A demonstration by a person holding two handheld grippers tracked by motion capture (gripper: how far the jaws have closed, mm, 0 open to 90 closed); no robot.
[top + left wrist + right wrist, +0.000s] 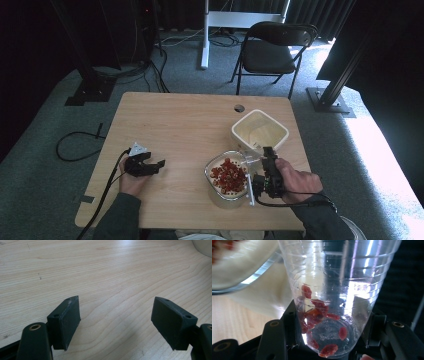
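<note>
My right gripper [264, 165] is shut on a clear plastic cup [250, 162], tipped toward a glass bowl [209, 169] that holds a heap of red pieces [229, 176]. In the right gripper view the cup [337, 285] stands between the jaws of that gripper [329, 332], with several red pieces [317, 312] stuck near its bottom. The bowl's rim [249, 280] curves past at the upper left. My left gripper [152, 162] rests on the wooden table [175, 125] at the left, open. Nothing lies between its pads [70, 320], just bare wood [100, 270].
A cream square container [236, 131] stands just behind the bowl, near the table's right edge; its side [262, 300] shows behind the cup. A cable hole [239, 108] sits at the table's far edge. A black folding chair [272, 50] stands beyond the table.
</note>
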